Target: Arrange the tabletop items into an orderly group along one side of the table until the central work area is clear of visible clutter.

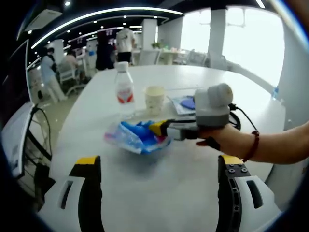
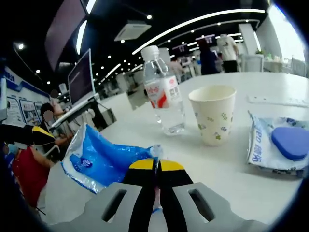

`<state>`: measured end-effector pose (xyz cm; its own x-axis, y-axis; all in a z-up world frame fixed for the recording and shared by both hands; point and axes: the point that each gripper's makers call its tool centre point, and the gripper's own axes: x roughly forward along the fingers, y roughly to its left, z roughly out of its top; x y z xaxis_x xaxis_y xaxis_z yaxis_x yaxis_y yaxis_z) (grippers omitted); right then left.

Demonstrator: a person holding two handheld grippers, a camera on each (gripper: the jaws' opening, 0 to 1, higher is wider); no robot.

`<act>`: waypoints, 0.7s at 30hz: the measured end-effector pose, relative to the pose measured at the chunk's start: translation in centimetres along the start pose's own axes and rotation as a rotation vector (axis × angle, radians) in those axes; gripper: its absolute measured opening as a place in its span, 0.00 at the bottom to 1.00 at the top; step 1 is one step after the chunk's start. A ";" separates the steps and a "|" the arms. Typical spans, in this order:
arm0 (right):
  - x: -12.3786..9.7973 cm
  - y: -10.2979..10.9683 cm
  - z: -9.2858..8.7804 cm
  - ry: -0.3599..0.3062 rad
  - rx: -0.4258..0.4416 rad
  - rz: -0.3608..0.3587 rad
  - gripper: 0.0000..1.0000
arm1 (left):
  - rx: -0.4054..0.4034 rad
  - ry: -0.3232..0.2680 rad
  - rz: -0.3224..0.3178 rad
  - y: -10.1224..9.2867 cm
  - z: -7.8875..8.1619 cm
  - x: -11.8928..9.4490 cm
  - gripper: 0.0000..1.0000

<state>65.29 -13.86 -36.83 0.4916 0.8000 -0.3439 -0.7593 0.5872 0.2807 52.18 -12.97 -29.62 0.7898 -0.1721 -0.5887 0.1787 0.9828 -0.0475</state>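
The right gripper (image 1: 158,128) was clamped on the blue bag (image 1: 136,137) (bottle (image 1: 124,89) just beyond); left gripper (image 1: 157,181) hung open, empty.

Open office behind the white table (image 1: 159,193)

People (image 1: 105,48) stand and sit at distant desks under curved ceiling light strips (image 2: 193,21). A dark monitor (image 2: 80,77) stands off the table's edge, a black cable (image 1: 41,130) hangs beside it, and bright windows (image 1: 251,38) line the far wall.
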 end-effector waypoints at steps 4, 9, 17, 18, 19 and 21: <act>-0.7 0.5 0.8 -0.005 -0.018 0.009 0.01 | 0.009 0.002 0.004 0.1 0.0 -0.1 0.98; -2.0 0.7 2.0 -0.014 -0.045 0.009 0.01 | 0.014 -0.007 0.011 0.2 0.2 -0.2 0.98; -3.8 -0.6 3.7 -0.030 -0.083 -0.024 0.01 | 0.019 -0.005 -0.012 -0.4 0.2 -0.2 0.98; -4.2 -1.0 3.7 -0.022 -0.090 -0.032 0.01 | 0.020 -0.006 -0.013 -0.5 0.3 -0.2 0.98; -4.5 -1.2 3.7 -0.020 -0.095 -0.037 0.01 | 0.021 -0.007 -0.015 -0.5 0.3 -0.2 0.98; -5.2 -1.7 3.6 -0.009 -0.109 -0.045 0.01 | 0.023 -0.007 -0.016 -0.6 0.3 -0.2 0.98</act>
<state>65.53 -18.52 -32.32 0.5294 0.7748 -0.3456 -0.7783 0.6056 0.1657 52.08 -13.51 -29.21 0.7906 -0.1885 -0.5825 0.2048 0.9781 -0.0385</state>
